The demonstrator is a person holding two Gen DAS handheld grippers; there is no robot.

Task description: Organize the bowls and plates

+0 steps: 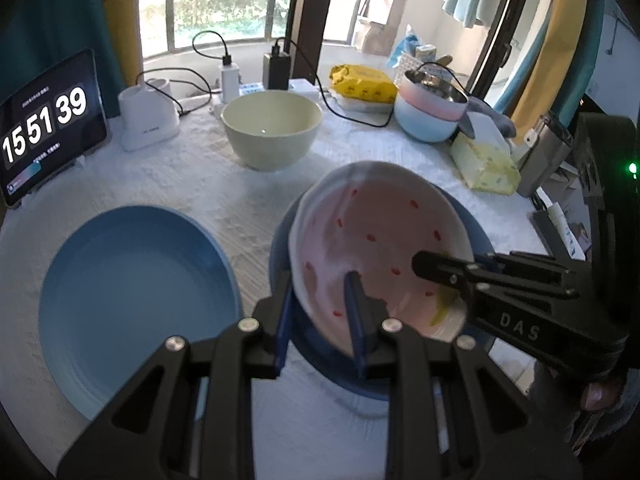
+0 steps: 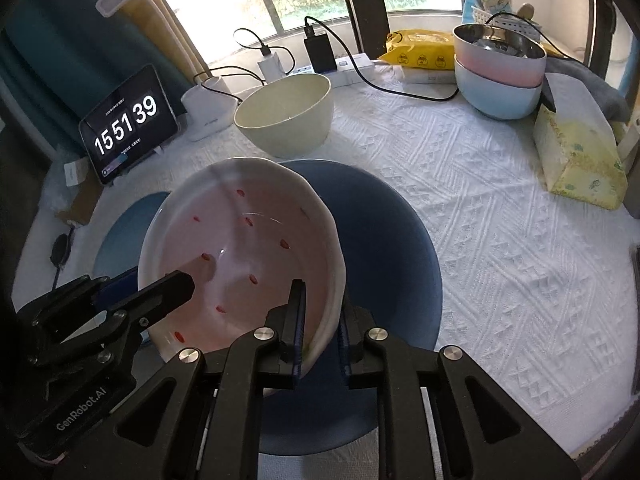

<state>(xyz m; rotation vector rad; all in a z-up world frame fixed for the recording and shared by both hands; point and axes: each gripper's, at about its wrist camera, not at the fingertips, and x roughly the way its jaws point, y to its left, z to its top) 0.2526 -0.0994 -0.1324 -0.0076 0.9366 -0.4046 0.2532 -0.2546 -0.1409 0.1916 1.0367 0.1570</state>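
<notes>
Both grippers clamp the pink plate's (image 2: 244,248) rim: right gripper (image 2: 320,332) on the near right edge, left gripper (image 1: 320,320) on the near left edge, each with one finger inside and one under. Plate hangs tilted over the dark blue plate (image 2: 392,248), face toward the cameras — far rim higher, near rim low. It is roughly round, so no real long axis. Light blue plate (image 1: 132,300) lies to its left; cream bowl (image 1: 272,128) farther back, stacked bowls (image 1: 432,108) beyond. Risk, as I judge it: uneven release — one side letting go first would drop the rim hard onto the dark plate, chipping or skidding off-centre.
</notes>
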